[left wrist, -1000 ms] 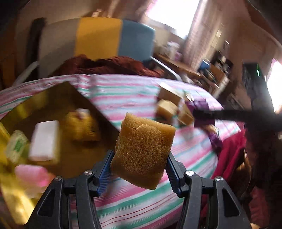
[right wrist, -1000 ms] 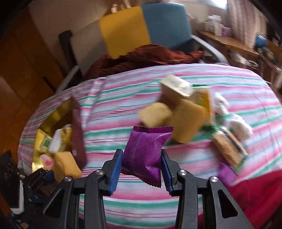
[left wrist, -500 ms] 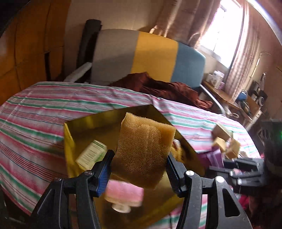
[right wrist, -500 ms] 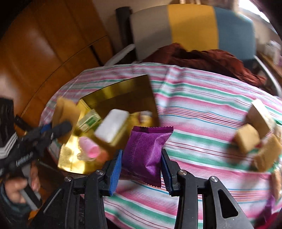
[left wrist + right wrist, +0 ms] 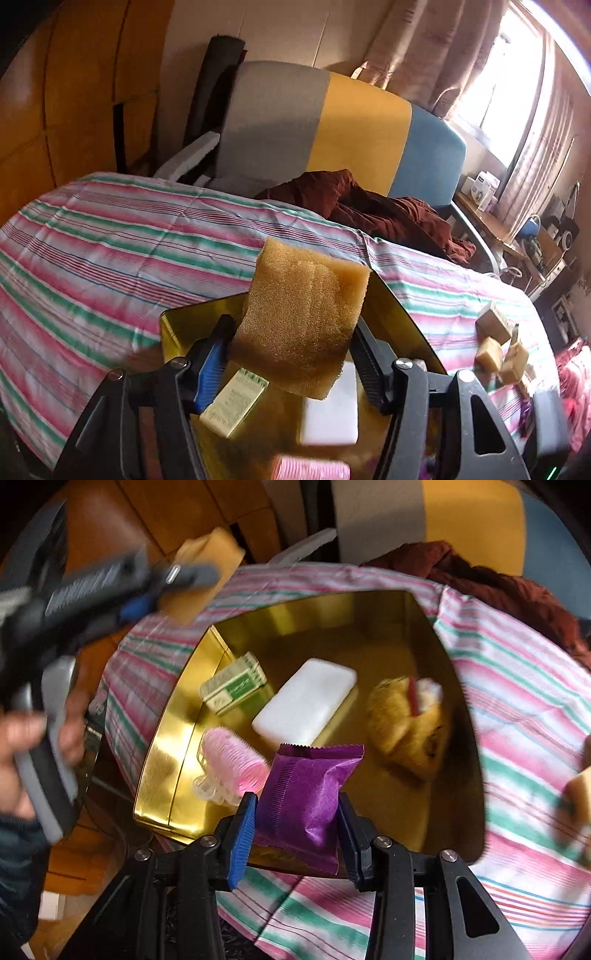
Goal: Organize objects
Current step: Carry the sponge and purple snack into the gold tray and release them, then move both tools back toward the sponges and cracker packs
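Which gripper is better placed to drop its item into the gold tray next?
Right: the right gripper holds the packet over the tray; the left gripper's sponge hangs near its far edge.

A counter under a striped cloth (image 5: 524, 716) carries a gold tray (image 5: 173, 760), with tan blocks (image 5: 495, 343) lying on the cloth well to the right of the tray and a brown garment (image 5: 373, 206) behind the tray.

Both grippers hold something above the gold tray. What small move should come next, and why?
Probably lower the right gripper a little and release the purple packet into the gold tray: it hangs over the near rim, beside the pink roller, where bare floor shows.
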`<state>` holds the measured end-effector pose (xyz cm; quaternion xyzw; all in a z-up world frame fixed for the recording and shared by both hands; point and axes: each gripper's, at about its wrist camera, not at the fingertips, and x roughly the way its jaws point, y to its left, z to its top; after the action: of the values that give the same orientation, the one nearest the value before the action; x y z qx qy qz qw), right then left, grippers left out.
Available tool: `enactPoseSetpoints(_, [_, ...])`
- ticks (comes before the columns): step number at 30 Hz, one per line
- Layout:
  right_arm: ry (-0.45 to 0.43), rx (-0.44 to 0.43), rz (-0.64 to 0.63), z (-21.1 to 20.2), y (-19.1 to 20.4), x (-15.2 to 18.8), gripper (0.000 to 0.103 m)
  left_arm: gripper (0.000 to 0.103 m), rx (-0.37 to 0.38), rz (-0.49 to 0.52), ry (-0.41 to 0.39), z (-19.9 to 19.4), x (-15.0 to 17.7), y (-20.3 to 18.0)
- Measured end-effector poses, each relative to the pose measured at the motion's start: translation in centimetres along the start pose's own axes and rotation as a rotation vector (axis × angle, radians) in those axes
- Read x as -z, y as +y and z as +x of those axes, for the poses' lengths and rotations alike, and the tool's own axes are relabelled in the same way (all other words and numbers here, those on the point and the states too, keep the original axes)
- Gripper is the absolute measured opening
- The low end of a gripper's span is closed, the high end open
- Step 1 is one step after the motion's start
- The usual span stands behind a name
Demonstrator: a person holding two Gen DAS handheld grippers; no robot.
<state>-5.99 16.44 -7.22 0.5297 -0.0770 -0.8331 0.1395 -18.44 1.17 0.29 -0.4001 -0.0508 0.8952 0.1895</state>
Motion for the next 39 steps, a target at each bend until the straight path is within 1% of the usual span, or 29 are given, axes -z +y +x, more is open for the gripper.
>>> enactPoseSetpoints(1, [0.01, -0.007, -0.003, 0.3, 0.1, 0.2, 0.045, 0.07, -0.011, -0.015, 0.006, 0.3, -0.3, 0.2])
enactPoseSetpoints(3, [0.032, -0.033, -0.013, 1.0, 0.7, 0.5, 0.045, 0.084, -0.03, -0.031, -0.003, 0.7, -0.6, 0.5])
enactPoseSetpoints(4, [0.037, -0.048, -0.025, 1.2, 1.1, 0.7, 0.047, 0.084, -0.033, -0.029, -0.009, 0.7, -0.6, 0.6])
enactPoseSetpoints(5, [0.031, -0.06, -0.04, 1.2, 1.4, 0.9, 0.053, 0.084, -0.037, -0.029, -0.012, 0.7, -0.6, 0.7])
enactPoseSetpoints(7, [0.035, -0.083, -0.044, 1.1, 1.7, 0.9, 0.06, 0.084, -0.044, -0.044, -0.011, 0.5, -0.4, 1.1])
enactPoseSetpoints(10, [0.032, -0.088, -0.045, 0.9, 1.8, 1.2, 0.061, 0.084, -0.037, -0.076, -0.013, -0.3, 0.6, 1.8])
enactPoseSetpoints(12, [0.026, -0.093, -0.037, 0.6, 1.7, 1.3, 0.062, 0.084, -0.049, -0.08, -0.014, -1.0, 1.4, 1.9])
enactPoseSetpoints(15, [0.012, -0.088, -0.025, -0.1, 1.4, 1.5, 0.068, 0.084, -0.071, -0.07, -0.019, -2.1, 3.0, 1.6])
enactPoseSetpoints(18, [-0.005, -0.062, -0.017, -0.8, 1.3, 1.8, 0.074, 0.084, -0.106, -0.038, -0.03, -3.4, 5.1, 0.9])
enactPoseSetpoints(24, [-0.048, -0.007, 0.01, -1.7, 1.0, 2.1, 0.082, 0.084, -0.142, -0.039, -0.016, -4.7, 8.4, -0.1])
enactPoseSetpoints(27, [-0.07, 0.011, 0.019, -2.2, 0.9, 2.3, 0.085, 0.084, -0.158, -0.038, -0.014, -5.3, 9.5, -0.6])
enactPoseSetpoints(35, [-0.168, 0.114, -0.008, -3.5, 1.9, 2.6, 0.09, 0.084, -0.212, -0.028, -0.04, -7.1, 11.6, -1.8])
enactPoseSetpoints(39, [-0.211, 0.153, -0.009, -4.4, 1.9, 2.8, 0.093, 0.084, -0.216, -0.03, -0.035, -7.3, 12.1, -2.2])
